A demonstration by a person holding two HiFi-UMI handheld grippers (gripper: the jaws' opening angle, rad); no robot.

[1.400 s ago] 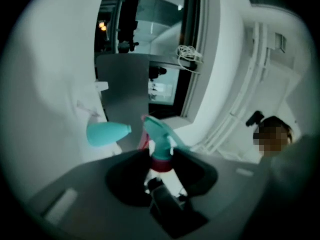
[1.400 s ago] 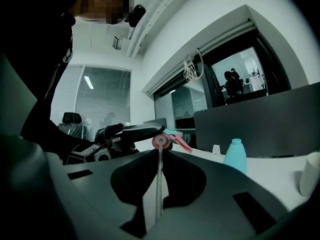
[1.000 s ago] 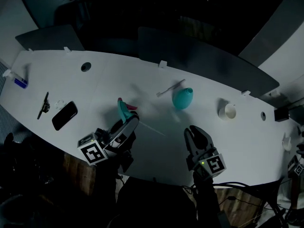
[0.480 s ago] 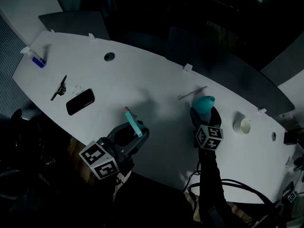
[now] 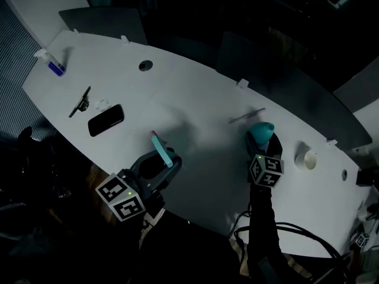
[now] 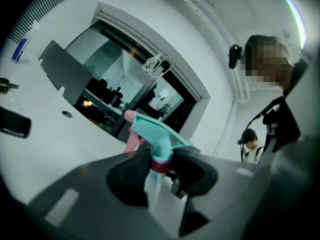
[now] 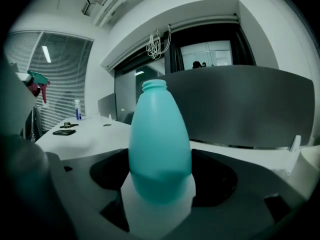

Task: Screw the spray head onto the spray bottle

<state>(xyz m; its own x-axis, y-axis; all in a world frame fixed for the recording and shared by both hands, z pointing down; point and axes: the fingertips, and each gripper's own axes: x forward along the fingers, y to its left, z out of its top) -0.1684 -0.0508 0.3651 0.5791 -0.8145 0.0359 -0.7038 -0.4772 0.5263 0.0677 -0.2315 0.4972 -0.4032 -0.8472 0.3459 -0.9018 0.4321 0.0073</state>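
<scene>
Right gripper view alone shows the right gripper (image 7: 161, 178) newly spread, seemingly loose, around the spray bottle (image 7: 160, 134).

White table (image 5: 195, 93): black phone (image 5: 106, 119) at left, dark tool (image 5: 79, 102) just beside it. Small blue bottle (image 5: 54, 67) at far left edge. White cup (image 5: 307, 158) at right.

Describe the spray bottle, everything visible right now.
The spray bottle is teal and opaque, and looks like smooth plastic. Its rounded body tapers to a short ridged neck with an open mouth, and no spray head is on it. It stands upright on the white table, between the jaws of the right gripper. Those jaws have just been opening and now flank its lower body, wide apart, with no squeeze showing.
</scene>
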